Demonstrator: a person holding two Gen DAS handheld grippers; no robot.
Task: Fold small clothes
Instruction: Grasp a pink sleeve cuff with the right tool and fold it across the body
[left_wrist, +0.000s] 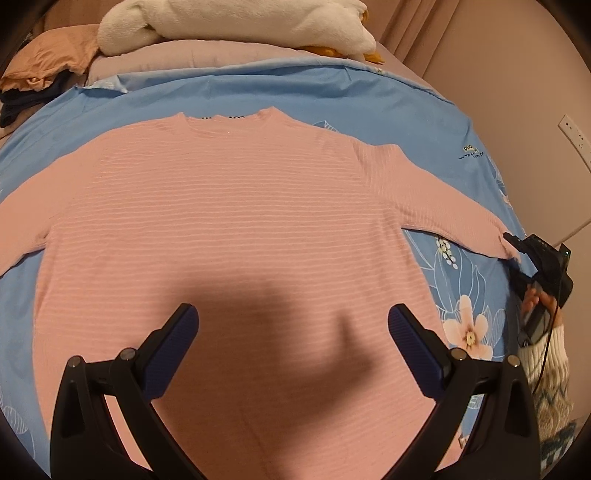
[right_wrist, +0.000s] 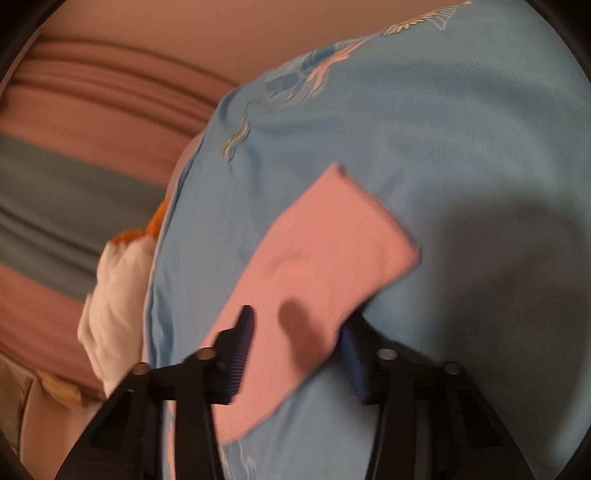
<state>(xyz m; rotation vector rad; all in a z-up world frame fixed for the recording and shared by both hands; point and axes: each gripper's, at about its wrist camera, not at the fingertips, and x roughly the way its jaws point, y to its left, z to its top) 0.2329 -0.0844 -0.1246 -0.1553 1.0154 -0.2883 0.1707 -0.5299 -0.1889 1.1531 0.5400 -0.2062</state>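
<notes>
Left gripper (left_wrist: 293, 321) hovering with fingers spread wide over a pink sweater (left_wrist: 229, 236) lying flat on a blue bedsheet (left_wrist: 369, 96).

The right gripper (right_wrist: 295, 350) is straddling the sleeve (right_wrist: 317, 266), its fingers apart with the cloth running between them; whether they are touching it cannot be told in the blur. In the left view that sleeve's cuff is reaching the gripper at the bed's right edge. A white plush toy (left_wrist: 236, 22) is lying beyond the collar.
</notes>
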